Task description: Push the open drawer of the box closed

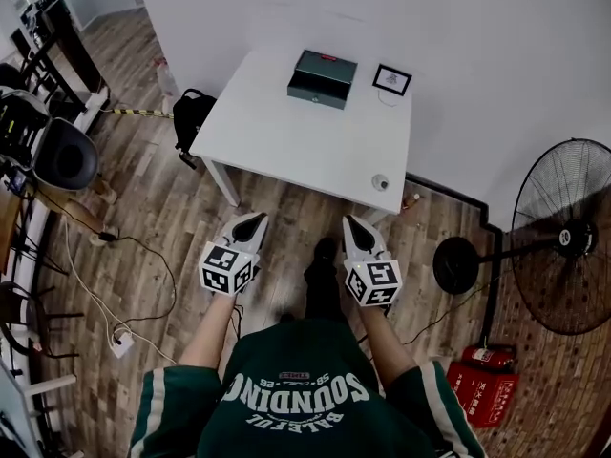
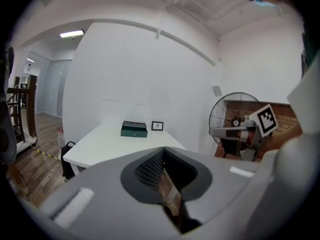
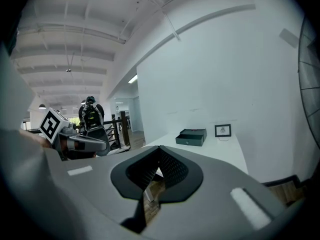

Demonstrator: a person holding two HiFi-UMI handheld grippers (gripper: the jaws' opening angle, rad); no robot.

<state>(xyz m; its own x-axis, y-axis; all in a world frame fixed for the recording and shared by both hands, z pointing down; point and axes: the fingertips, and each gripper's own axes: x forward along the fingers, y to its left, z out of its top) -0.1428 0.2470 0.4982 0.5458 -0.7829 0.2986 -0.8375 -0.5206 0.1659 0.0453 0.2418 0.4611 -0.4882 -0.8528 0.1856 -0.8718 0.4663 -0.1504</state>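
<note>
A dark green box (image 1: 322,77) sits at the far side of a white table (image 1: 286,141); the drawer is too small to make out from here. The box also shows far ahead as a small shape in the left gripper view (image 2: 134,129) and in the right gripper view (image 3: 191,137). My left gripper (image 1: 250,225) and right gripper (image 1: 358,229) hang side by side over the wooden floor, short of the table's near edge. Both are shut and hold nothing. The tips of the left gripper (image 2: 163,149) and of the right gripper (image 3: 160,148) meet.
A small picture frame (image 1: 391,80) stands right of the box, and a small round object (image 1: 380,181) lies near the table's front right corner. A standing fan (image 1: 563,237) and a red fire extinguisher (image 1: 482,375) are at the right. A black bag (image 1: 191,113), a chair (image 1: 62,156) and floor cables are at the left.
</note>
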